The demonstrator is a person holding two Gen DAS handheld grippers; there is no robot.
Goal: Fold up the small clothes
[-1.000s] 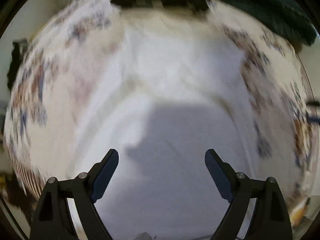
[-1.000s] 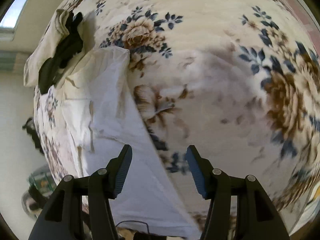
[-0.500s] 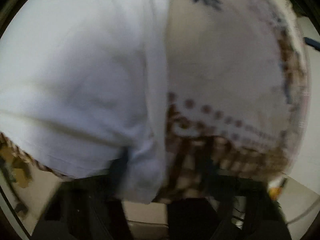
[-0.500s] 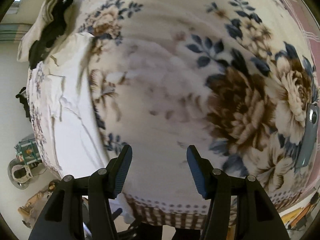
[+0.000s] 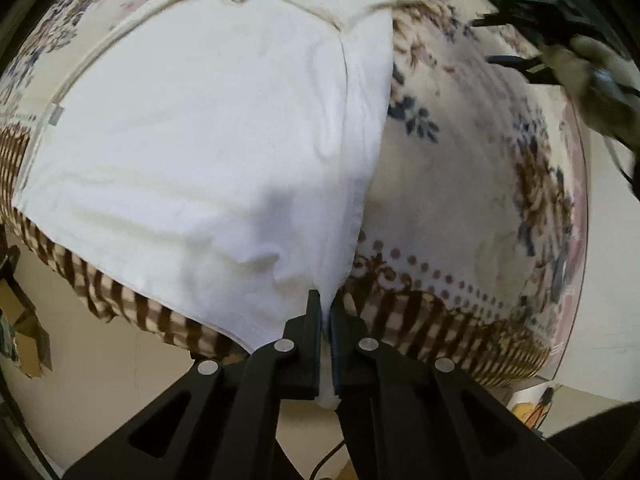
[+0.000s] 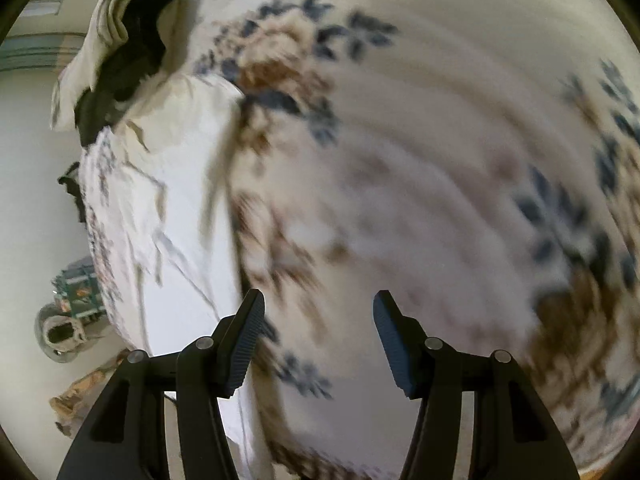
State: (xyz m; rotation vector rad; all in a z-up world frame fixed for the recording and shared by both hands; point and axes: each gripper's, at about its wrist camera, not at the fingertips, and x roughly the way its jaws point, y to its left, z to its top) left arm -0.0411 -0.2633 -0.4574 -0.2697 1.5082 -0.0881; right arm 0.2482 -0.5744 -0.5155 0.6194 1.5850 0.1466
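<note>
A white garment (image 5: 208, 128) lies spread flat on a floral blanket (image 5: 460, 184), its hem at the near edge. My left gripper (image 5: 325, 312) is shut on the garment's near right corner at the blanket's edge. In the right wrist view the white garment (image 6: 172, 216) lies at the left. My right gripper (image 6: 318, 336) is open and empty above the bare floral blanket (image 6: 400, 160), to the right of the garment. It also shows, blurred, at the top right of the left wrist view (image 5: 520, 40).
A pile of cream and black clothes (image 6: 120, 52) sits at the blanket's far left corner. The blanket's striped border (image 5: 420, 316) hangs over the near edge. Floor clutter (image 6: 68, 312) lies beyond the left edge.
My left gripper came down to the garment's near corner and shut on it. My right gripper swung over the bare blanket and stays open.
</note>
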